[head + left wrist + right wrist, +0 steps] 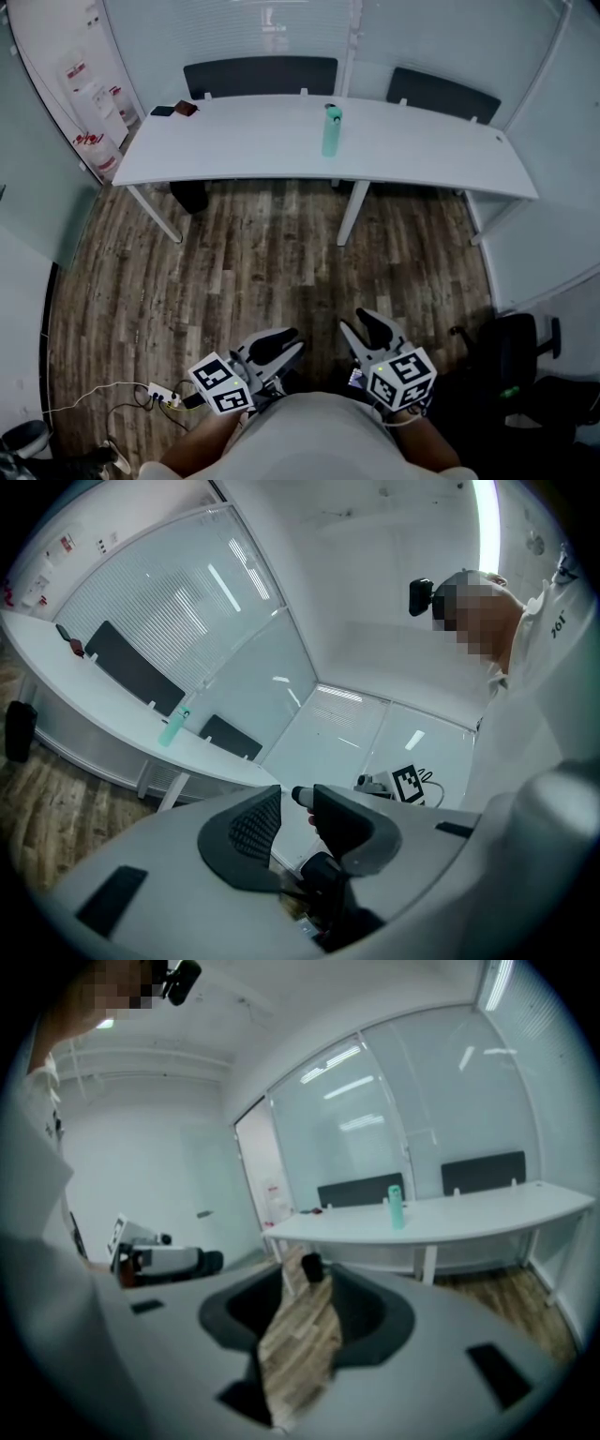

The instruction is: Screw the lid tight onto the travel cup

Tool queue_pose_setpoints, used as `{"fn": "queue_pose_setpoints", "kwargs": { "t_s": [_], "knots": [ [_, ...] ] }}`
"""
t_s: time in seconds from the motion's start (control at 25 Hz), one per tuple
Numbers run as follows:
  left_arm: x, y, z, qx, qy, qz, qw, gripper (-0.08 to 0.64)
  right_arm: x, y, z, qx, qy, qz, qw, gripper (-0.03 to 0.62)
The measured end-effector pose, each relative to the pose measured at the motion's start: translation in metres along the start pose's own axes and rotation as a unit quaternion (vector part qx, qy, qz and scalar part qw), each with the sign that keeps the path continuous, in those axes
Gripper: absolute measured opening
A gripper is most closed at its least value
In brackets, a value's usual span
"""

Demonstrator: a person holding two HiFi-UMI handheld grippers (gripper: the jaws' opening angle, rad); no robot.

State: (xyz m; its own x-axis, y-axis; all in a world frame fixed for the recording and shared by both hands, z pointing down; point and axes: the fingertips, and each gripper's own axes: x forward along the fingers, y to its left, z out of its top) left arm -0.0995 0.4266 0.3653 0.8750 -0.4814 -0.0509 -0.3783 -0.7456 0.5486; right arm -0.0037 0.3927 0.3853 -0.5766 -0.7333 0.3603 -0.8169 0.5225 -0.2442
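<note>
A long white table [234, 155] stood across the far side of the room on a wood-plank floor [262, 281]. Two dark chairs, left [260, 75] and right [442, 94], sat behind it. A small black item [162, 111] and a reddish one [186, 108] lay side by side at its far left corner. A dark bag [190, 195] sat beneath its left end. A white power strip [161, 394] lay near left, a black office chair [520, 342] near right.

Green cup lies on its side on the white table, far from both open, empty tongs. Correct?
No: the green cup stands upright on the white table, as the head view shows. It is far from the left tongs and right tongs, both open and empty.
</note>
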Motion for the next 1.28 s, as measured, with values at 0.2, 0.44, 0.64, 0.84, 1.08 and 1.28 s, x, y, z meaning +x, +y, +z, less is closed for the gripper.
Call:
{"fn": "queue_pose_setpoints", "kwargs": {
  "t_s": [0.2,0.44,0.64,0.84,1.08,1.28],
  "knots": [
    [-0.005,0.003,0.000,0.009,-0.001,0.004,1.0000,0.141,0.004,0.002,0.000,-0.004,-0.002,-0.002,1.000,0.181],
    [0.003,0.013,0.001,0.005,0.001,0.015,0.9999,0.164,0.009,-0.009,0.000,0.001,0.002,0.000,1.000,0.181],
    [0.022,0.031,0.007,0.012,0.002,0.032,0.9994,0.173,0.028,-0.035,0.007,0.001,0.000,0.010,1.000,0.182],
    [0.057,0.055,0.017,0.020,0.006,0.049,0.9986,0.178,0.052,-0.072,0.023,0.004,-0.005,0.028,1.000,0.181],
    [0.127,0.087,0.035,0.021,0.011,0.047,0.9986,0.178,0.079,-0.138,0.051,0.008,-0.005,0.041,0.999,0.181],
    [0.179,0.108,0.049,0.020,0.006,0.057,0.9982,0.177,0.092,-0.184,0.073,0.004,0.000,0.056,0.998,0.181]
  ]
}}
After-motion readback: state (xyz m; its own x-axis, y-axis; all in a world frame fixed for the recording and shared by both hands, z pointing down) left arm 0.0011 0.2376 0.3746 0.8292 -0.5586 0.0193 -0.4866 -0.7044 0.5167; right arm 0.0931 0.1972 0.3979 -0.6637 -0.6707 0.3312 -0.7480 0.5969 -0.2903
